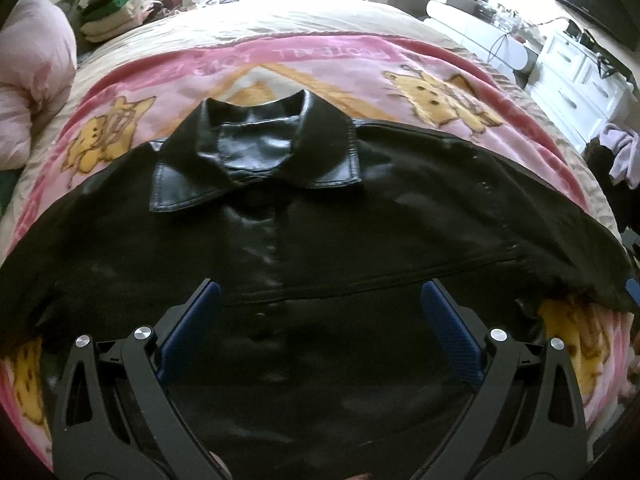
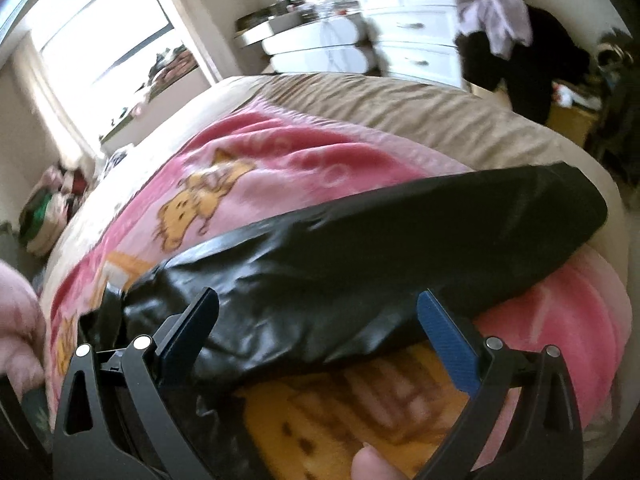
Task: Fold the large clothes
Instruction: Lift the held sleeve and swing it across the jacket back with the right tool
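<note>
— Blue-padded fingers (image 1: 192, 328) of the left gripper (image 1: 320, 292) stand spread and empty over the black leather jacket (image 1: 320, 232), which lies flat on the pink cartoon blanket (image 1: 440, 92).

— And the right gripper (image 2: 318, 300)?

— Released too, straddling the jacket's sleeve (image 2: 380, 240); that view alone shows it. Only the left shows the collar (image 1: 256, 152). Folding looks barely begun; next, probably, grasp the sleeve and bring it across toward the collar.
</note>
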A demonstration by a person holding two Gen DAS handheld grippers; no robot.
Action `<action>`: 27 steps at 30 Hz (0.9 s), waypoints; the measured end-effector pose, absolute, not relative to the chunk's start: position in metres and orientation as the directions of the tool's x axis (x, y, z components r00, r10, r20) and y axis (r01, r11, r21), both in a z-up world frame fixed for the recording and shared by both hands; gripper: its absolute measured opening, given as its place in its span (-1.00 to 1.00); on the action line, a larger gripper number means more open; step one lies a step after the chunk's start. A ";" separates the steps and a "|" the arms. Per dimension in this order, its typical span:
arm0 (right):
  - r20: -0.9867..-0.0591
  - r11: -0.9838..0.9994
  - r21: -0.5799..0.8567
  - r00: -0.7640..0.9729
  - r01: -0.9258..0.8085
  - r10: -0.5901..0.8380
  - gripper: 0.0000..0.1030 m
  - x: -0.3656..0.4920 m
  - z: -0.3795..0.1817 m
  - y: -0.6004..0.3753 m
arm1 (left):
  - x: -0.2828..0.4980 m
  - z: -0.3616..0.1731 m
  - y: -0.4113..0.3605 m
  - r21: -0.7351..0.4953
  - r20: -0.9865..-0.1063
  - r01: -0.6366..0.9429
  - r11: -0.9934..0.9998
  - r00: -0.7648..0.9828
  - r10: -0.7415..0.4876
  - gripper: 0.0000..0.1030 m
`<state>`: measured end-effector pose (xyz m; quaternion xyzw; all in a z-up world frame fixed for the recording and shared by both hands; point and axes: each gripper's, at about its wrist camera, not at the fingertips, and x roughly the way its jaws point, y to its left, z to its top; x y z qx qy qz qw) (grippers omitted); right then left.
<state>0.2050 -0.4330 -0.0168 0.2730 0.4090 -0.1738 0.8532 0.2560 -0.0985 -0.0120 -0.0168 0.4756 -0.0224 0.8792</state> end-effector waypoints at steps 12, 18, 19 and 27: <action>-0.825 0.551 0.297 0.501 0.780 -0.263 0.92 0.174 -0.041 -0.505 | 0.267 -0.015 -0.140 -0.036 -0.846 0.113 0.993 0.525 -0.091 0.82; -0.851 0.420 0.339 0.464 0.842 -0.245 0.92 0.162 -0.065 -0.540 | 0.275 -0.020 -0.148 -0.036 -0.853 0.130 0.991 0.512 -0.098 0.82; -0.856 0.405 0.353 0.466 0.843 -0.224 0.92 0.162 -0.070 -0.544 | 0.277 -0.021 -0.149 -0.033 -0.856 0.131 0.991 0.509 -0.096 0.82; -0.798 0.299 0.518 0.578 0.802 -0.170 0.89 0.161 -0.087 -0.580 | 0.286 -0.026 -0.145 -0.033 -0.867 0.117 0.993 0.491 -0.087 0.82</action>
